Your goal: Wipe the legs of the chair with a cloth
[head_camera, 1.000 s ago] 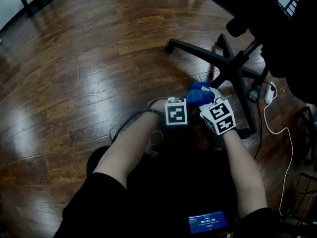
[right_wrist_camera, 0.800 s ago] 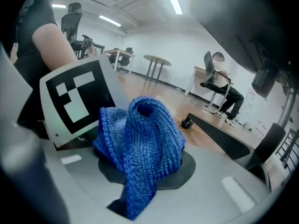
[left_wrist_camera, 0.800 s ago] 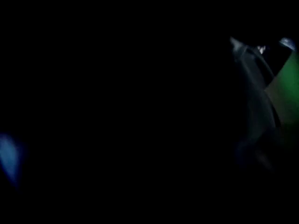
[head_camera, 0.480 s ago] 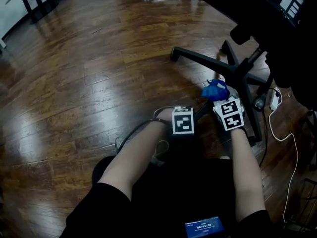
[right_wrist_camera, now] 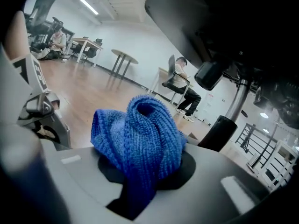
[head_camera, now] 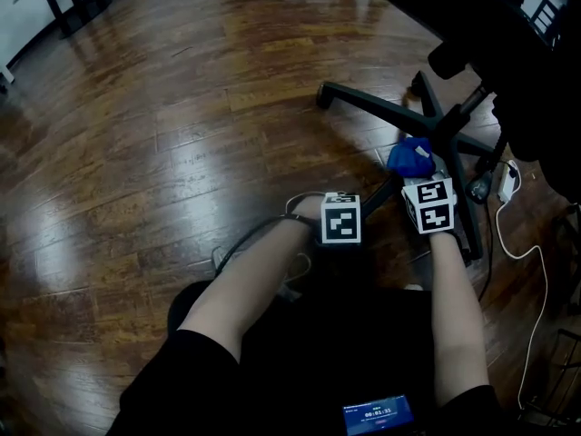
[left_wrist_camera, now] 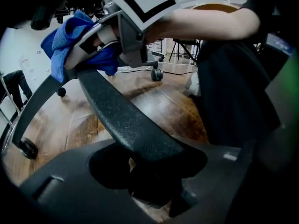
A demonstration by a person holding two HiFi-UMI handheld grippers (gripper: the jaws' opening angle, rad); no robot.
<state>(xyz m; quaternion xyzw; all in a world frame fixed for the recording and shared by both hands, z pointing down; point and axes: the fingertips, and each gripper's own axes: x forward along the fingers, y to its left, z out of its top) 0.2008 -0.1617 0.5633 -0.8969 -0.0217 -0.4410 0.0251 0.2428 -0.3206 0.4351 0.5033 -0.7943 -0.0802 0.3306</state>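
Note:
The black chair base point(head_camera: 443, 134) spreads its legs over the wood floor. My left gripper point(head_camera: 343, 216) is shut on the near leg point(head_camera: 386, 189), which runs into its jaws in the left gripper view point(left_wrist_camera: 126, 125). My right gripper point(head_camera: 419, 178) is shut on a bunched blue cloth point(head_camera: 410, 157), held against the same leg farther up, near the hub. The left gripper view has the cloth point(left_wrist_camera: 70, 41) resting on top of the leg. Seen from the right gripper point(right_wrist_camera: 145, 171), the cloth point(right_wrist_camera: 140, 134) fills the jaws.
The chair seat point(head_camera: 472, 16) overhangs the base at upper right. A white power strip point(head_camera: 502, 175) and its cable point(head_camera: 536, 280) lie on the floor to the right. Another cable point(head_camera: 245, 234) loops by my left arm. People sit at desks point(right_wrist_camera: 184, 85) far off.
My right gripper has slid the blue cloth up the leg, away from the left gripper and toward the hub. The left gripper has stayed on the leg.

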